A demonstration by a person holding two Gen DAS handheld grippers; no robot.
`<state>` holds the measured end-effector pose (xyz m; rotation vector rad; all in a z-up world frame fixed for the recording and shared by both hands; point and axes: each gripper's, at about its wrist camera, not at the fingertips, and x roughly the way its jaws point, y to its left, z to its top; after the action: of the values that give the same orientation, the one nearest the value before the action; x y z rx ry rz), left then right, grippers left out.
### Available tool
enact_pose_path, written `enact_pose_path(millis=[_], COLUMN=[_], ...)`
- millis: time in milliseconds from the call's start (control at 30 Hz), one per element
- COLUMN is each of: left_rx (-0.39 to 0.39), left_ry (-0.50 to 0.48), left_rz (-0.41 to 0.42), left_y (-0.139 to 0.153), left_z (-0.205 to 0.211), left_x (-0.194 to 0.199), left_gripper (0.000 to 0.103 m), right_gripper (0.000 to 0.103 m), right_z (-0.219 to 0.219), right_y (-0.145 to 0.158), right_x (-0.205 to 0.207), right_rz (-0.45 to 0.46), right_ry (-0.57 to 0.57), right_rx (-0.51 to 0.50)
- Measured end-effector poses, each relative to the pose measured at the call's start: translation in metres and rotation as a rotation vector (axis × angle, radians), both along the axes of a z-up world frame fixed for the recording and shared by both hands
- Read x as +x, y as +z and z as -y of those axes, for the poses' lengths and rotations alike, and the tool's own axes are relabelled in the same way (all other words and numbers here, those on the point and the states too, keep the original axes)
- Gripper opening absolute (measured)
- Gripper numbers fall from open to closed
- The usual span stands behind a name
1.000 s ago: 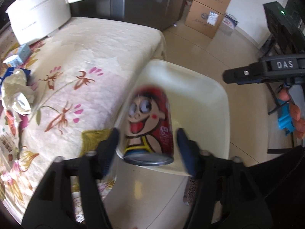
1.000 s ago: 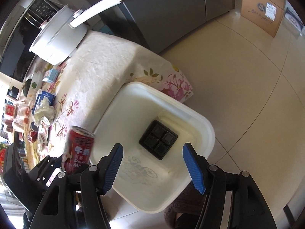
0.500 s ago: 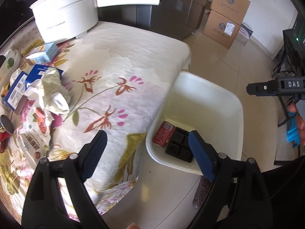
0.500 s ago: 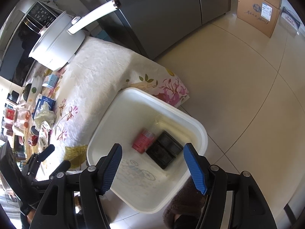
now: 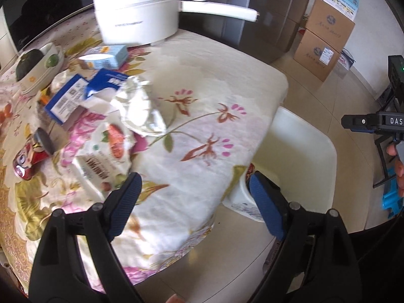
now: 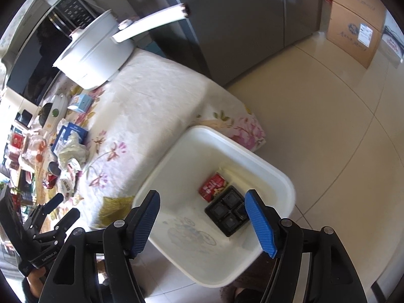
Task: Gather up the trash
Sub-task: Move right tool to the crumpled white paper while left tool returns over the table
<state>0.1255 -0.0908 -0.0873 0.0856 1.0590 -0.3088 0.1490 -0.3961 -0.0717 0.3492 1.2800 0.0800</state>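
Note:
My left gripper (image 5: 194, 176) is open and empty above the near edge of the flowered tablecloth (image 5: 214, 80). Ahead of it lie crumpled white paper (image 5: 141, 108), a snack bag (image 5: 101, 161) and a red cartoon can (image 5: 25, 161) on its side. The white bin (image 5: 315, 139) stands on the floor beside the table. My right gripper (image 6: 202, 194) hangs over the bin (image 6: 277, 176), its jaws opening with nothing between them. In the bin, a red can (image 6: 213, 185) lies against a black four-cell tray (image 6: 228, 210). The left gripper (image 6: 67, 205) shows at the lower left.
A white pot (image 5: 137, 12) with a long handle stands at the table's far end. Blue boxes (image 5: 68, 98), a light-blue carton (image 5: 106, 56) and a bowl (image 5: 38, 63) crowd the left side. Cardboard boxes (image 5: 325, 38) sit on the tiled floor by a grey fridge (image 6: 240, 25).
The left gripper let go of the red can, which now lies in the bin beside the black tray. It then swung left over the table. The right gripper rose slightly and widened.

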Motion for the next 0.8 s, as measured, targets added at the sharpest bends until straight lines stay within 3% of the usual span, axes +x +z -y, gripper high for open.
enact_pose_path(millis=[467, 567, 800], left_rx=[0.000, 0.013, 0.041], left_ry=[0.184, 0.221, 0.298], left_rz=[0.012, 0.012, 0.000], left_y=[0.018, 0.019, 0.018], left_z=[-0.102, -0.123, -0.165], left_x=[-0.009, -0.013, -0.020], left_gripper=[0.088, 0.099, 0.100], right_gripper=[0.074, 0.077, 0.079], right_z=[-0.092, -0.114, -0.168], right_y=[0.015, 0.016, 0.016], right_x=[0.026, 0.032, 0.044], right_rz=[0.034, 0.039, 0.036], right_ry=[0.132, 0.160, 0.225], right_rx=[0.017, 0.021, 0.025])
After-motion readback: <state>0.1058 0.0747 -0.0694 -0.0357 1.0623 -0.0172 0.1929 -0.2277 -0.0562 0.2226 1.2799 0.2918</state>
